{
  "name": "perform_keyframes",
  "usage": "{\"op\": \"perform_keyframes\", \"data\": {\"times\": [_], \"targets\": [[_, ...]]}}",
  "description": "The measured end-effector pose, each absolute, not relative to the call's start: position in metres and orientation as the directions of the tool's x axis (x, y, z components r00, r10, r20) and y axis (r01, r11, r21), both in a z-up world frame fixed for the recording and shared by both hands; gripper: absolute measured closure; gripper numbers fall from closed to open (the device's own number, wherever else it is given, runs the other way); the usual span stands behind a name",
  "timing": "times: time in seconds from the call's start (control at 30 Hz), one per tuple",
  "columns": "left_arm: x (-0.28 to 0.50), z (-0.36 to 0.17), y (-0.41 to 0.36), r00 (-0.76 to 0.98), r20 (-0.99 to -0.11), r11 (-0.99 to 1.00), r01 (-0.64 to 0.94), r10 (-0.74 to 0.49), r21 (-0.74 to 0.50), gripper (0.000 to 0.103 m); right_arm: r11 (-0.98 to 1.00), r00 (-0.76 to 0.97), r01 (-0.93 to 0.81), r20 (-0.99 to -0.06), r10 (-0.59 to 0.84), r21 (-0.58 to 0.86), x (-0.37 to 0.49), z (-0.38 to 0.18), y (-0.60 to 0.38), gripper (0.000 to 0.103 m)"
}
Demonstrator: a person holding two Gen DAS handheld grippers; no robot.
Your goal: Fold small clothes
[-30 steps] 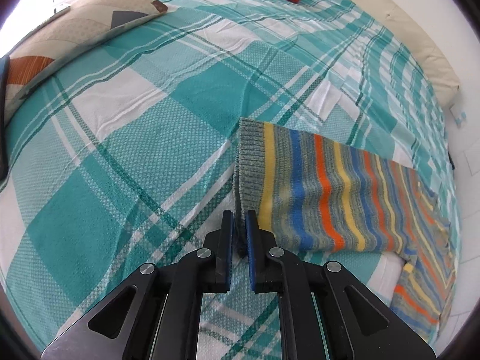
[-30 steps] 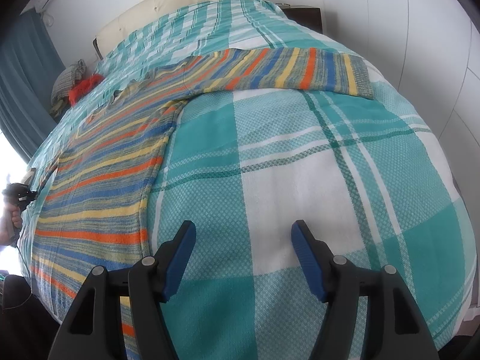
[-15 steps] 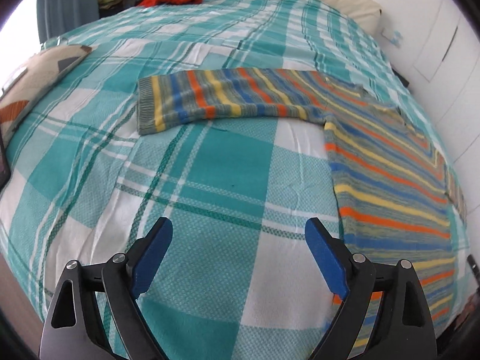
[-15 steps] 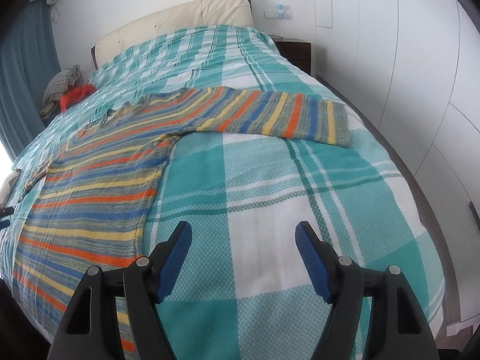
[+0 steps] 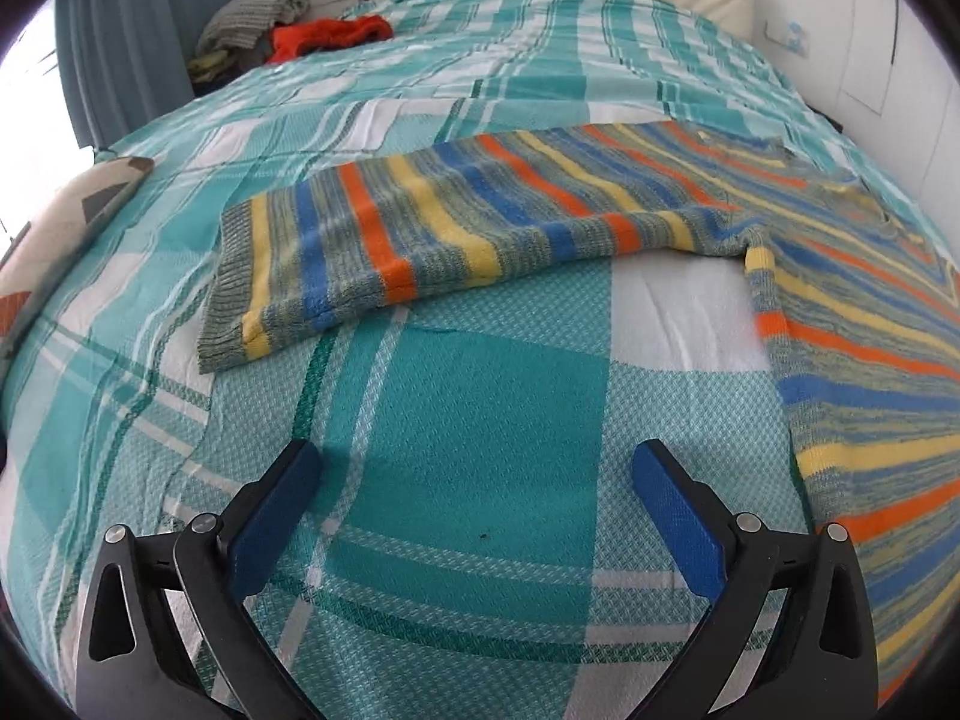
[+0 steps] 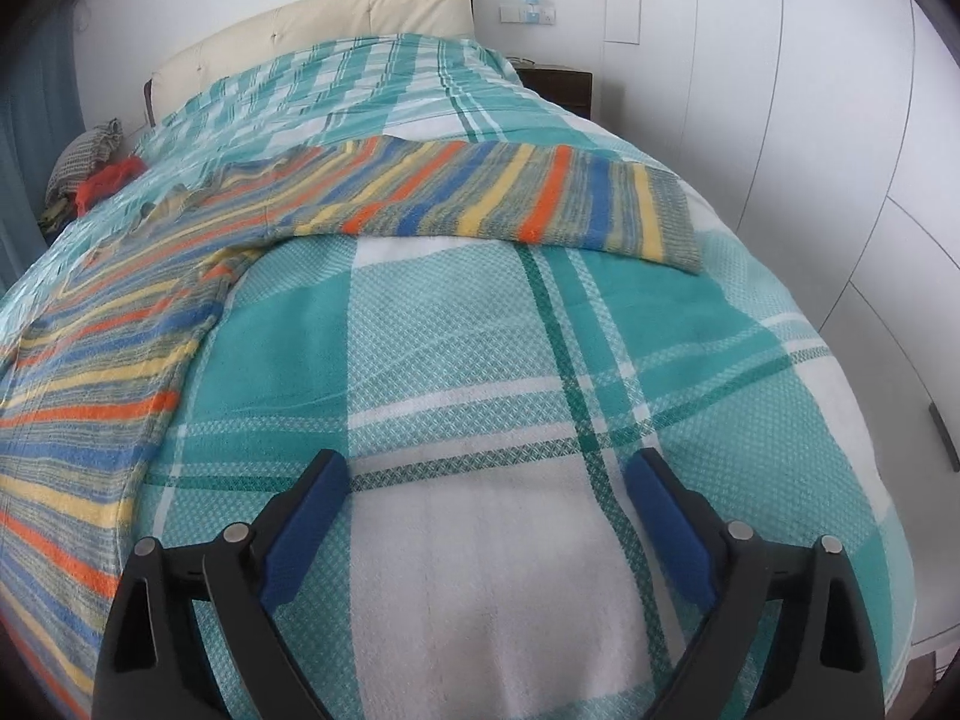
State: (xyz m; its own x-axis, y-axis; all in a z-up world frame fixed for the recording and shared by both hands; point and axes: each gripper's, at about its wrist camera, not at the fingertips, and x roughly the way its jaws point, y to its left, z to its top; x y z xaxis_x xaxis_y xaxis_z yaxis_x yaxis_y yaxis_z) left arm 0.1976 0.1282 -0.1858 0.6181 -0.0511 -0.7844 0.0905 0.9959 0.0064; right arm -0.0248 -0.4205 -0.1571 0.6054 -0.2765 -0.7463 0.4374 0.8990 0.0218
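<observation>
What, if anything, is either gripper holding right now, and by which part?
Nothing is held. The left gripper and right gripper are both open above the plaid bedspread, clear of the striped sweater.

Sweater (image 5: 540, 228) striped orange, yellow, blue, grey; bedspread (image 5: 480, 408) teal-white plaid; red cloth (image 5: 330, 36) upper left.

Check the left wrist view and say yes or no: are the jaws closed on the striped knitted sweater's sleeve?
No, the left gripper has its jaws wide apart over bare teal plaid bedspread, short of the striped knitted sweater.
</observation>
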Motion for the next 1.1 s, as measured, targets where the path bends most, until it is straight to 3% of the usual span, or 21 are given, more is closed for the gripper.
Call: {"op": "perform_keyframes", "data": {"times": [1.1], "targets": [[0.1983,-0.1856,0.1309,0.614,-0.786,0.996,0.09,-0.069,-0.018,0.0,0.904,0.612,0.426,-0.746,-0.263,0.03,-0.0241,-0.1579,-0.418,0.004]]}}
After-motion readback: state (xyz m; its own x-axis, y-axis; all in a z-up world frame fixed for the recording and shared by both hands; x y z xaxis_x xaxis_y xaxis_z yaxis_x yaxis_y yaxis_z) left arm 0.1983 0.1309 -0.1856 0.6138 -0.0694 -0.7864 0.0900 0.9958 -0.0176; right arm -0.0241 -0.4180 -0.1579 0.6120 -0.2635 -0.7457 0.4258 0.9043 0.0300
